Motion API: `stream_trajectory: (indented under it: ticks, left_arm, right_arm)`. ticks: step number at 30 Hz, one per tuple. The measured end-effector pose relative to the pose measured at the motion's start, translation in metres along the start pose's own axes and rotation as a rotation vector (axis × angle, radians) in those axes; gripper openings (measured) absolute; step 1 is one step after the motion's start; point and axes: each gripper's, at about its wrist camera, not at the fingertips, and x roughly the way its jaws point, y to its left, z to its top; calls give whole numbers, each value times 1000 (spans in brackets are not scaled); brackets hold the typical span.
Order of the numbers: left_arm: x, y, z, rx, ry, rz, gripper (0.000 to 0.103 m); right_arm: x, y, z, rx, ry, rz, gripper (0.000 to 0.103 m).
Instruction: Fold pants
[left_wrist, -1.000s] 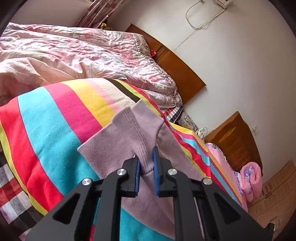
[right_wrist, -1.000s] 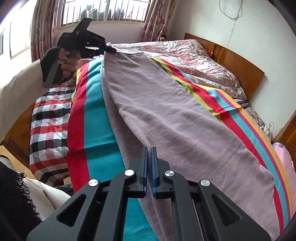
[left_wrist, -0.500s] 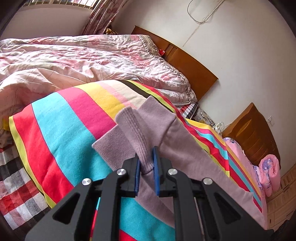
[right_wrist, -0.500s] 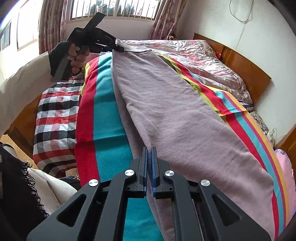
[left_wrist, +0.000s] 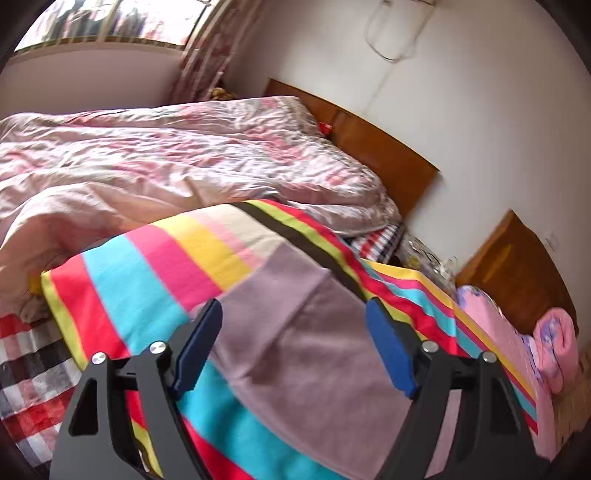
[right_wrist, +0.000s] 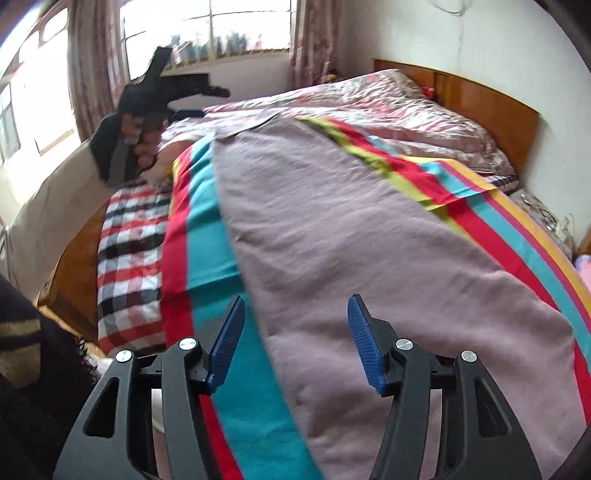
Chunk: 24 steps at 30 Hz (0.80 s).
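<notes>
The long mauve knitted pants (right_wrist: 362, 236) lie flat along the striped multicolour blanket (right_wrist: 199, 229), well short of the wooden headboard (right_wrist: 487, 107). Both tongs are releasing: the left gripper (left_wrist: 293, 345) and right gripper (right_wrist: 295, 334) have jaws opening, the cloth below them, unclamped. Judged step: a lengthwise fold laid down. Next move calls for regripping one end and carrying it toward the other.

A home bedroom is shown: a bed with a wooden headboard (right_wrist: 487, 99) is covered by a rumpled pink floral quilt (left_wrist: 177, 155) and a striped blanket (right_wrist: 207, 236). Curtains (right_wrist: 92, 66) are hung at a barred window (right_wrist: 210, 26); what may be a wooden nightstand (left_wrist: 517, 266) is seen, blurred.
</notes>
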Motion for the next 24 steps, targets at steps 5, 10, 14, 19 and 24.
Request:
stream_trajectory:
  ticks: [5,10,14,19,24]
  left_arm:
    - [58,-89,-33,272,157,-52,90]
    - [98,-128,-66,275,313,-100,88]
    - [97,-198,-98,492,294,-183,91]
    - [148,-234,-138,610,406,-160,92]
    - [162,-229,-142,623,427,-127,94]
  right_arm:
    - [-4,-93,-4,243,6,-198,60]
    - [-3,-136,-20,339,135,-297,61]
    - [-9,-125,-34,297,159,-329,63]
    - [5,-116,-53,333,212,-303,74]
    - [-17,-112,-75,326,214,-274,76]
